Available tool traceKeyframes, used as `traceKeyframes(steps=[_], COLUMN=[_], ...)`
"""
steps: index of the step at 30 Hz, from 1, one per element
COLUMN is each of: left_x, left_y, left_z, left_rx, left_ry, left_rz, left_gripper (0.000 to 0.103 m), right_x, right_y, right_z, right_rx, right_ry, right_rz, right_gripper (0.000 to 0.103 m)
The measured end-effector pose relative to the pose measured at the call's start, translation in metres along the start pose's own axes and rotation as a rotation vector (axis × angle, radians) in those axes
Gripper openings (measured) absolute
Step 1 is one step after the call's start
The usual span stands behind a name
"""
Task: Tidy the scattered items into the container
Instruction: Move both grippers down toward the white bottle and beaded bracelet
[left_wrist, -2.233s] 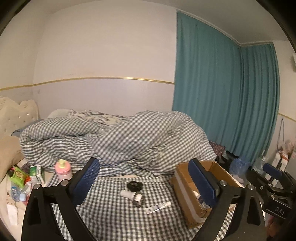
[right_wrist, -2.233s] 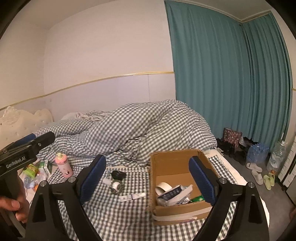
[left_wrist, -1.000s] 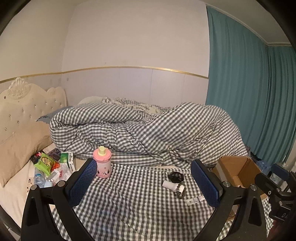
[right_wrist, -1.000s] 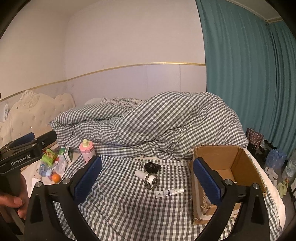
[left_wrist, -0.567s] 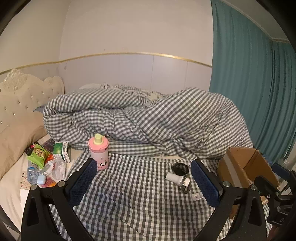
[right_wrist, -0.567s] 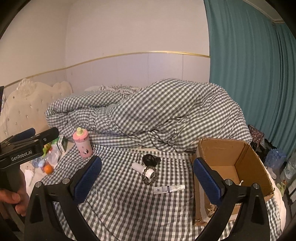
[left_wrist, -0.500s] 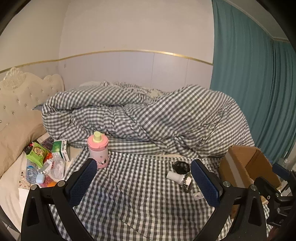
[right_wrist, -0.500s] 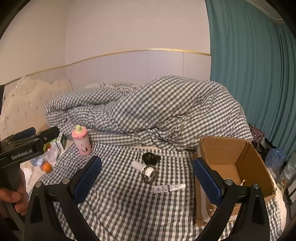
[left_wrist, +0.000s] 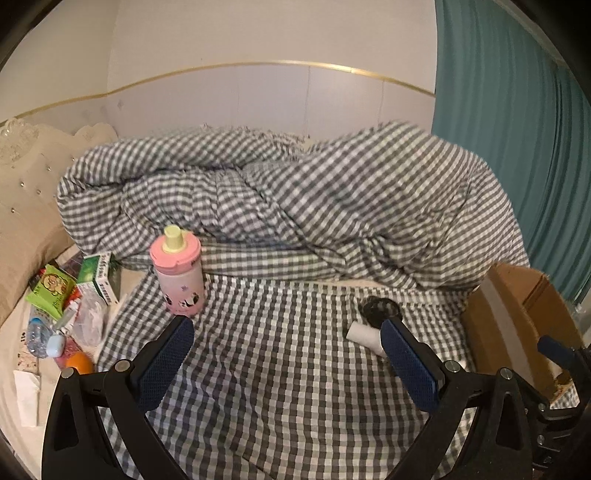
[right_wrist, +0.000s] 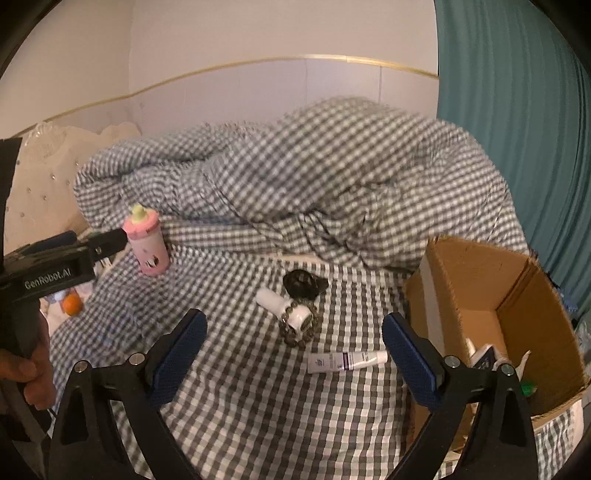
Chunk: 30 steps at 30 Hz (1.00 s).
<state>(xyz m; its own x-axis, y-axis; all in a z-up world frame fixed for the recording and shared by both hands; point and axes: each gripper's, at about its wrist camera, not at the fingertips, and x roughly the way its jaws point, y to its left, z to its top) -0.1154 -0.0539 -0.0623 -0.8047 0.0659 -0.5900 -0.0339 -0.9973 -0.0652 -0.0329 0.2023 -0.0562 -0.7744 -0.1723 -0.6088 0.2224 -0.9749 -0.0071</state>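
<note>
A pink bottle (left_wrist: 180, 276) with a yellow spout stands upright on the checked bedsheet, just beyond my open left gripper (left_wrist: 286, 363); it shows too in the right wrist view as the pink bottle (right_wrist: 147, 245). My open right gripper (right_wrist: 293, 360) hovers over a white tube (right_wrist: 347, 361), a white cylinder (right_wrist: 286, 308) ringed by a bead bracelet (right_wrist: 297, 332), and a black bundle (right_wrist: 303, 284). An open cardboard box (right_wrist: 517, 314) sits at the right with several items inside. Both grippers hold nothing.
A heaped checked duvet (left_wrist: 295, 206) fills the back of the bed. Snack packets, a green box (left_wrist: 98, 275), an orange (left_wrist: 78, 363) and small bottles clutter the left by a beige pillow. Teal curtains (left_wrist: 517, 147) hang at right. A hand (right_wrist: 26, 373) holds the left gripper's handle.
Both grippers have moved closer to the bed and lower; the pink bottle and the small items look larger. The left view has swung away from the box toward the bottle.
</note>
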Motion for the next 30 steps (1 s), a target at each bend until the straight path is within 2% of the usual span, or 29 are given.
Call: traceKeyframes(steps=[10,14,18,20,22,30], left_x=[0.055,0.073,0.087,0.094,0.103,0.14], left_y=[-0.013,-0.02,-0.023,-0.022,-0.021,-0.017], left_z=[-0.023,-0.029,-0.031,-0.032,-0.034,-0.042], left_rx=[0.012,0.026,0.036,0.04,0.041,0.032], left_ry=[0.087,0.112,0.124,0.128,0.132,0.178], left_rz=[-0.019,-0.027,-0.032,-0.033,-0.032,-0.028], left_gripper=[0.103,0.103,0.103,0.103,0.103,0.103], right_x=[0.062,0.082,0.108,0.12,0.136,0.181], right_y=[-0.027,-0.032,-0.027,-0.025,-0.022,-0.006], right_z=[-0.032,-0.04,-0.043,-0.044,-0.045,-0.053], right_rx=[0.046,0.052,0.039,0.037,0.032,0.0], right_ry=[0.143,0.171,0.196,0.211,0.235,0.277], right_rz=[-0.01,-0.001,0.026,0.038,0.062,0.1], right_gripper=[0.087,0.085,0.08,0.069,0.062,0.059])
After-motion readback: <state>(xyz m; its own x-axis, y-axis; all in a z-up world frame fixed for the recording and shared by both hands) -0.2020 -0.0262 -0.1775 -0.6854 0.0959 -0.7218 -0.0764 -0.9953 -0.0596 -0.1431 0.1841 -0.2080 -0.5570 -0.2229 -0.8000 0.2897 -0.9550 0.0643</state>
